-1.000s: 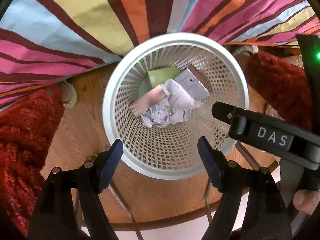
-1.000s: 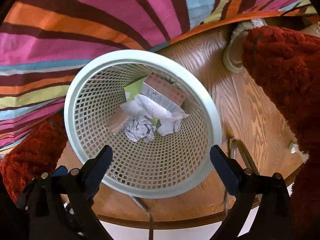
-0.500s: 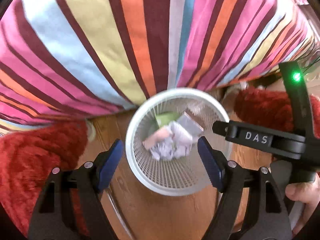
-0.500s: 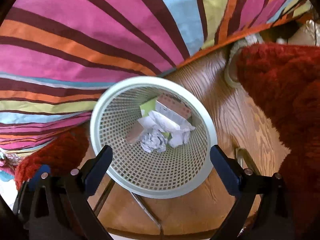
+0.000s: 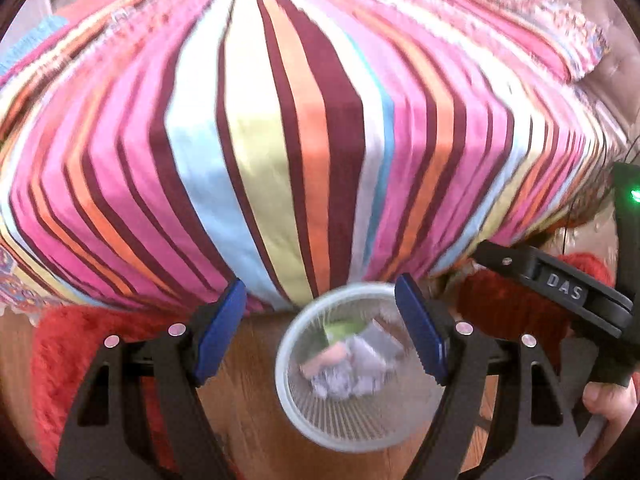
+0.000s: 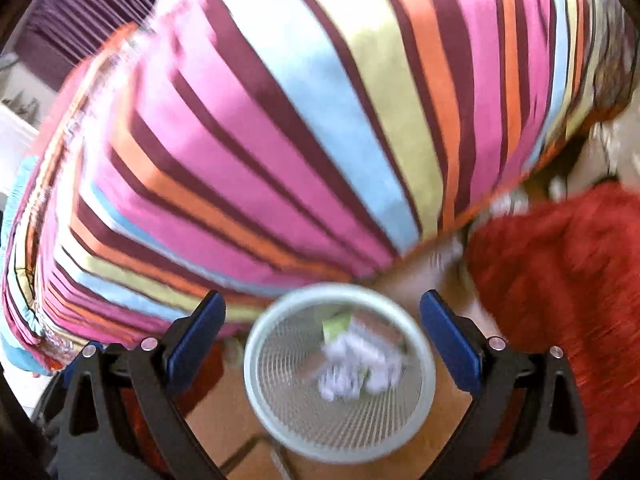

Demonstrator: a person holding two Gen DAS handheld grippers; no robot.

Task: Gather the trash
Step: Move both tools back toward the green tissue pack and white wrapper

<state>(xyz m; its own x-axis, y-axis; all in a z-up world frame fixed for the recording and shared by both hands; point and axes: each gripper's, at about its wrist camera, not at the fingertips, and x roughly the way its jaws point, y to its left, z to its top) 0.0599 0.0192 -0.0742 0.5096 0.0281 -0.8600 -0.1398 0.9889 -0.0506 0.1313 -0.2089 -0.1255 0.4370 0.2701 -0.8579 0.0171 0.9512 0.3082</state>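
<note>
The white mesh wastebasket (image 5: 356, 420) is being seen from above in both wrist views, standing on a round wooden surface (image 5: 248, 380) at the near edge of a bed covered by a striped duvet (image 5: 280, 140). Red shaggy fabric (image 6: 560, 272) is lying to the right and left of it. Inside the basket, crumpled white paper (image 6: 352, 368), a green sheet (image 5: 340, 326) and a pinkish scrap (image 5: 324, 360) are piled together; finer detail is being lost to blur.

The left gripper (image 5: 320, 332) is being held above the basket with its blue-padded fingers (image 5: 220, 328) spread wide and nothing between them. The right gripper (image 6: 322, 336) is likewise being held released and empty over the rim.

The collected trash is judged to be light, soft and easily crushed, so no care for breakage is being called for. The basket itself is judged light and fairly stiff, with a smooth moulded rim (image 6: 256, 364). If it is to be carried, that rim is being taken as the best hold, pinched on one side, or on opposite sides by both grippers, since the lattice wall may flex or slip.
</note>
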